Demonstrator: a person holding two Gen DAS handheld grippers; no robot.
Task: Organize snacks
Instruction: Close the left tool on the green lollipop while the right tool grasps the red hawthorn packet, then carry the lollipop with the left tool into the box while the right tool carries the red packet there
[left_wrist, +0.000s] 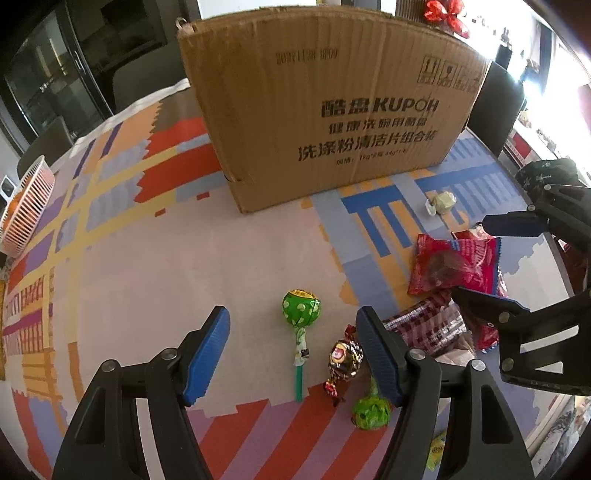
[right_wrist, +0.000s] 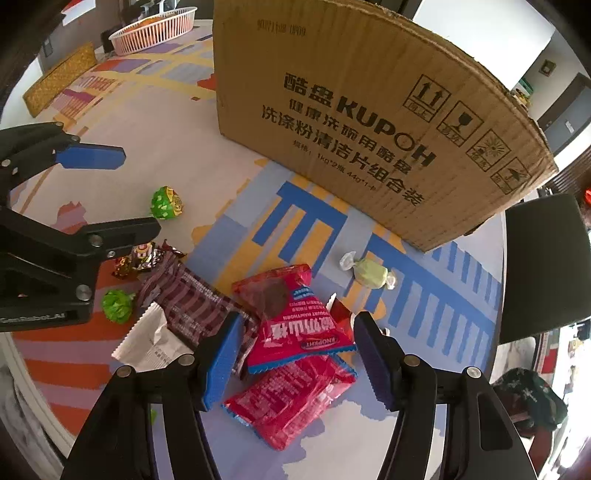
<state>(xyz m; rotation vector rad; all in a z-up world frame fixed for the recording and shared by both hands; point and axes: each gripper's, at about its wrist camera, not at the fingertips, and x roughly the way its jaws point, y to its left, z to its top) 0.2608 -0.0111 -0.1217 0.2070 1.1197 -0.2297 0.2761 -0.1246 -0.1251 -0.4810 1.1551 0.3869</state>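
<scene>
Left wrist view: the left gripper (left_wrist: 293, 352), jaws apart and empty, straddles a green lollipop (left_wrist: 301, 308); its right finger hides part of a second one. The right gripper (right_wrist: 293, 356), also open, flanks red snack packets (right_wrist: 295, 321); the cardboard box (right_wrist: 369, 110) is cut off above.

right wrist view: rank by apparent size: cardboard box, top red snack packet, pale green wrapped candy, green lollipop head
1. cardboard box, by far the largest.
2. top red snack packet.
3/4. pale green wrapped candy and green lollipop head: look about alike, not ranked; the packet also lies nearer the camera, which inflates it.
</scene>
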